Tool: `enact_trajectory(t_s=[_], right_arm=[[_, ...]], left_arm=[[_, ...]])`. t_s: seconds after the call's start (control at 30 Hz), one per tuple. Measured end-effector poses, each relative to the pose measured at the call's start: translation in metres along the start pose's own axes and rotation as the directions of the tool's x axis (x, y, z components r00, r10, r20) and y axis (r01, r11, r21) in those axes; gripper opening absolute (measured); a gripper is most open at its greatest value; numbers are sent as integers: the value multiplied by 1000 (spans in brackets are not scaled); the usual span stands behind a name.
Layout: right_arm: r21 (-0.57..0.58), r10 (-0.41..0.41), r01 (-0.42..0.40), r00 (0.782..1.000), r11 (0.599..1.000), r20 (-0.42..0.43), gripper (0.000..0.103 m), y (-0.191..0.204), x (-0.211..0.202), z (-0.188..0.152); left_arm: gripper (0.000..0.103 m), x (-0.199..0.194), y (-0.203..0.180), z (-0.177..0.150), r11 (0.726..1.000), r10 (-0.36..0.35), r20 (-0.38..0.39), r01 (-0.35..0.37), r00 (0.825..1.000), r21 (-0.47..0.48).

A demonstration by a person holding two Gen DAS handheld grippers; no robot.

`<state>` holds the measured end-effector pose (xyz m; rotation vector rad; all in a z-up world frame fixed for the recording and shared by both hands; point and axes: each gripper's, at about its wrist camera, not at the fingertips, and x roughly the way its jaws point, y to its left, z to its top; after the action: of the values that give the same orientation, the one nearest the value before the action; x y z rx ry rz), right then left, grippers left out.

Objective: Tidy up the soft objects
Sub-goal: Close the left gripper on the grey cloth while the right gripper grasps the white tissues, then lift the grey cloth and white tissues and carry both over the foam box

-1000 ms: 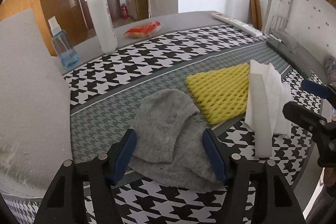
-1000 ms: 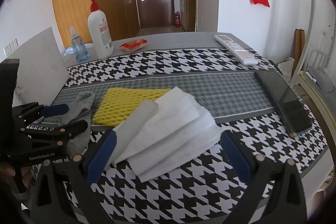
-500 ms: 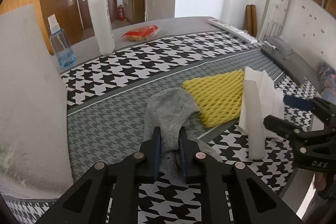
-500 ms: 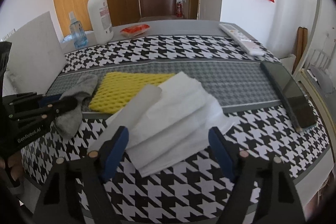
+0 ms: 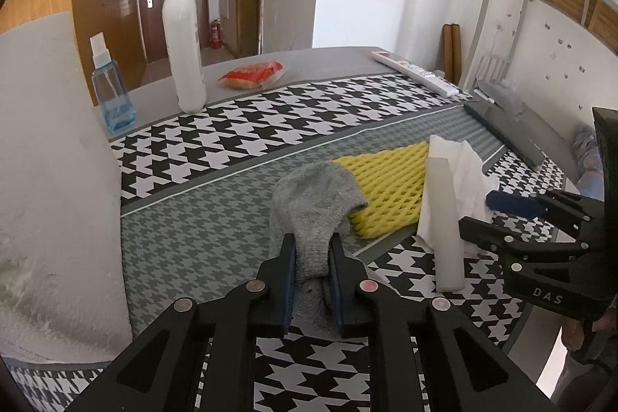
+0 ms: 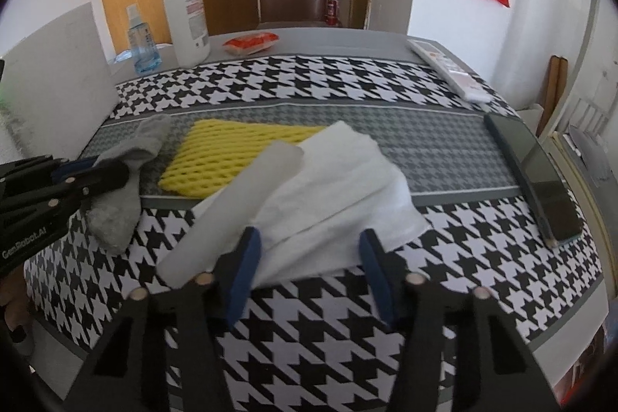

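A grey sock [image 5: 314, 203] lies on the houndstooth cloth, and my left gripper [image 5: 312, 251] is shut on its near end. The sock also shows at the left of the right wrist view [image 6: 127, 188]. A yellow foam net [image 5: 390, 188] lies just right of the sock. A stack of white tissue [image 6: 340, 188] with a white foam sheet [image 6: 231, 211] lies over the net's near edge. My right gripper [image 6: 309, 257] is open, its jaws on either side of the tissue's near edge.
A white foam board [image 5: 42, 180] stands at the left. A pump bottle [image 5: 183, 37], a blue spray bottle [image 5: 110, 95] and a red packet [image 5: 253, 74] stand at the back. A remote [image 6: 450, 74] and a dark phone [image 6: 537, 176] lie at the right.
My left gripper closed on the grey sock and holds it. My right gripper moved in toward the tissue and its jaws narrowed around it.
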<state>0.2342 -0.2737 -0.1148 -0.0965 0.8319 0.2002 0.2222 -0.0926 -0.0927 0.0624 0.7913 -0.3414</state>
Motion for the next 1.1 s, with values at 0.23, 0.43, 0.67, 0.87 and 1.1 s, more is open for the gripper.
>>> enact_trajectory(t_s=[0.23, 0.43, 0.67, 0.87, 1.1], right_arm=[[1, 37, -37, 999, 999, 14, 9, 4, 2, 3], [26, 55, -56, 998, 998, 44, 6, 0, -9, 7], [27, 52, -55, 994, 998, 100, 6, 0, -31, 13], [44, 53, -60, 988, 997, 144, 6, -6, -46, 17], [48, 44, -54, 980, 997, 196, 6, -10, -62, 22]], left_arm=[[16, -4, 0, -1, 1000, -3, 17, 3, 1000, -4], [16, -8, -1, -2, 1000, -2, 39, 2, 999, -1], [16, -21, -2, 1, 1000, 5, 79, -6, 997, 4], [16, -34, -7, 1, 1000, 19, 112, -21, 994, 17], [16, -49, -7, 5, 999, 32, 148, -34, 989, 14]])
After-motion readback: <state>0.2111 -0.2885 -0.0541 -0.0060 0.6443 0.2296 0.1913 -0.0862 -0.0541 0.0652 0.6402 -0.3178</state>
